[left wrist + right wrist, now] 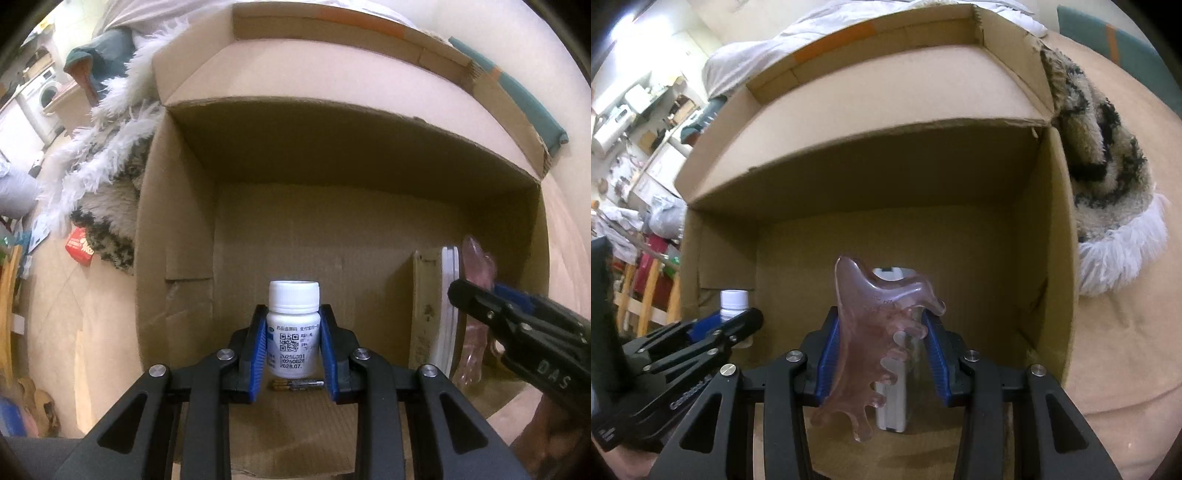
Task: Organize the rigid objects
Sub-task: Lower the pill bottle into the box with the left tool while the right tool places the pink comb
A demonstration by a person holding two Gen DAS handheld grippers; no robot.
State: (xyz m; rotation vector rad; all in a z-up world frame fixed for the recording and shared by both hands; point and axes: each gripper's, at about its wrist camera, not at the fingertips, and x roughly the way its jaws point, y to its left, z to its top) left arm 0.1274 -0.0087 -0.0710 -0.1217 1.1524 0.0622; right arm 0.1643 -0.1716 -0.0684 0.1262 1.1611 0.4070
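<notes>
- Left gripper [293, 343]: blue pads clamped on white pill bottle [293, 325], upright, lower centre of the left wrist view, inside cardboard box [177, 221].
- Battery [297, 384] flat on box floor just below bottle.
- Right gripper [882, 354]: pads closed on pink translucent comb [864, 332], teeth pointing right, centre of the right wrist view.
- White flat object [892, 398] standing directly behind comb.
- Fluffy rug [1108, 177] outside box, right edge of that view.
</notes>
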